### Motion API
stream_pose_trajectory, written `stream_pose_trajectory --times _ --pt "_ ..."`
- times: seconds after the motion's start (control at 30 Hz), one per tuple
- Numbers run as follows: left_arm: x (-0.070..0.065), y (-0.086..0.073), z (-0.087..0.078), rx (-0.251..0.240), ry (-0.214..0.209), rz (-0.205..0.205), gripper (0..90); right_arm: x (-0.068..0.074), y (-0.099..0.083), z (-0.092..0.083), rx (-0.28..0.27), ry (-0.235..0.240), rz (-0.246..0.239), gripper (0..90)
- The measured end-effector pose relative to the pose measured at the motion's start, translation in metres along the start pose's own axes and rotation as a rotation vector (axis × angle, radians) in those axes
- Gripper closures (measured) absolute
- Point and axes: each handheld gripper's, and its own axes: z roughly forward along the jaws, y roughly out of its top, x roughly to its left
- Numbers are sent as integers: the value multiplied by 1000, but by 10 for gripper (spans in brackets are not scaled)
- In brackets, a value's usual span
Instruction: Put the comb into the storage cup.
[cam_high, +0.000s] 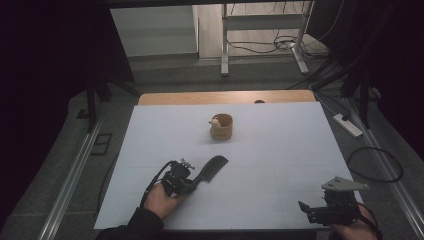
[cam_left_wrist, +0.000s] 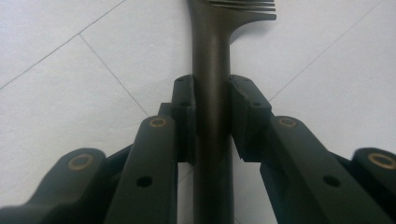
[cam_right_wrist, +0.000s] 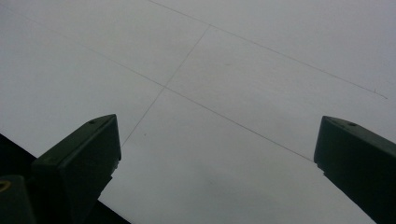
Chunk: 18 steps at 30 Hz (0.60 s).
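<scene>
On the white table (cam_high: 280, 165), under dim light, sits a wooden cup (cam_high: 222, 127).

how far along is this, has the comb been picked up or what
Done: the left gripper is shut on the handle of the dark comb. In hand: the comb; whether it is lifted off the table is unclear. Left: likely moving it, perhaps toward the wooden cup, apart from it. The right gripper waits open.

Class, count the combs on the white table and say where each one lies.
1. The comb lies left of centre near the front, its handle clamped in the left gripper, teeth end pointing toward the cup. I cannot see fully inside the cup.
</scene>
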Motion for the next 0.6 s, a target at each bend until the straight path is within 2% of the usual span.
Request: stream_pose_trajectory --times 0.23,0.6 --pt "1 0 -2 -25 3 1 723 0 0 0 -1 1 3 6" --pt "0 -1 -12 -102 26 26 722 0 0 0 -1 0 4 6"
